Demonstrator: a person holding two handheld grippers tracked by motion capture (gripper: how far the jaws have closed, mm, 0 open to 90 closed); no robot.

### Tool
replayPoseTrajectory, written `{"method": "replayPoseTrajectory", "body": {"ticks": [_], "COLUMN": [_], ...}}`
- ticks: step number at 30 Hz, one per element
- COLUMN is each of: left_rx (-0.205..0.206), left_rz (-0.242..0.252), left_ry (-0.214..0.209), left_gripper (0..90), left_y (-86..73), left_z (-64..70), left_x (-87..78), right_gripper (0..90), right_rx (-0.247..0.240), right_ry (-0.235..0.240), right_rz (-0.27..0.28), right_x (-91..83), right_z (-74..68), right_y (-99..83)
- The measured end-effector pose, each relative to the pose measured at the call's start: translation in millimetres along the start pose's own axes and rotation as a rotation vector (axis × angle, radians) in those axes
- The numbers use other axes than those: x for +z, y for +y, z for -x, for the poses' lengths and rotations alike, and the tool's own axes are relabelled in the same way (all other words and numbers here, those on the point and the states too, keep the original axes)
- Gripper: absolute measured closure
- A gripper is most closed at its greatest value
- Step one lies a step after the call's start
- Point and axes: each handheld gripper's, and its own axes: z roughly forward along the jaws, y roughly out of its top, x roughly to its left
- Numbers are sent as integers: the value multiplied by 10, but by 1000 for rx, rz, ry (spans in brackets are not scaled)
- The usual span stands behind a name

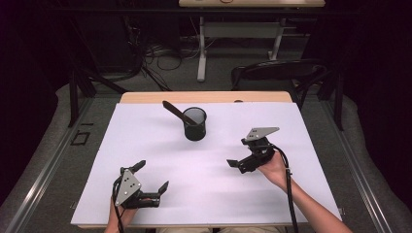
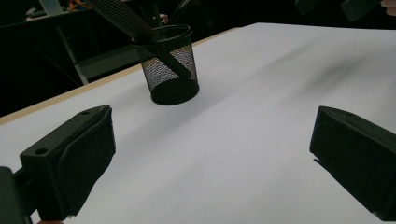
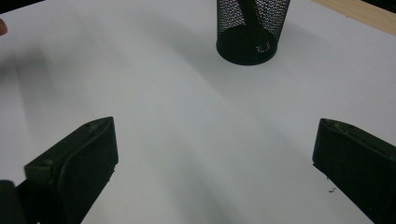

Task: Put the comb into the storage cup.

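Left gripper point(image 1: 153, 175) sits low over the near left part of the white sheet point(image 1: 145, 145), jaws spread wide with nothing between them; in the left gripper view only bare white surface lies between its two black jaws. Right gripper point(image 1: 236, 156) hangs over the right half of the sheet, jaws likewise wide apart and empty, pointed toward the sheet's middle. Both grippers are well apart from each other, with open white surface between them. The mesh cup point(image 1: 195, 124) stands upright on the far middle of the sheet, well clear of both grippers, and a dark comb point(image 1: 176, 112) leans in it, its free end tilted up and out to the left past the rim. The cup stands near the sheet's far edge, where a strip of wooden table point(image 1: 145, 97) shows beyond. The left gripper is close to the sheet's near edge. A black chair point(image 1: 279, 70) stands behind the table's far right.
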Motion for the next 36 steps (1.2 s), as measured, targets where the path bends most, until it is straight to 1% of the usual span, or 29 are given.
{"method": "replayPoseTrajectory", "body": {"ticks": [4,7,14,15,19,22,23,25,28,36], "left_rx": [1,1,-1,-1,-1,0,-1,4,3,3], "left_rz": [2,1,-1,-2,-2,-3,-2,-4,-5,-5], "left_ry": [-1,0,3,3,1,0,-1,-1,-2,-1], "left_gripper": [2,1,1,1,2,2,2,2,1,1], "left_y": [3,2,-2,-2,-1,-3,-3,-1,-1,-1], "left_z": [7,4,1,0,5,4,4,7,6,6], "left_x": [-3,-3,3,3,4,9,10,12,13,12], "right_gripper": [0,0,0,0,0,0,0,0,0,0], "right_rx": [3,7,6,13,15,5,11,9,14,7], "right_ry": [-13,-14,-25,-25,-29,-43,-43,-48,-55,-81], "right_rz": [-1,-4,-4,0,8,6,8,10,2,-10], "right_x": [-101,-144,-206,-216,-261,-303,-329,-339,-364,-435], "right_z": [-26,-45,-71,-76,-98,-116,-122,-126,-127,-149], "right_y": [-90,-143,-252,-270,-335,-377,-406,-421,-470,-593]}}
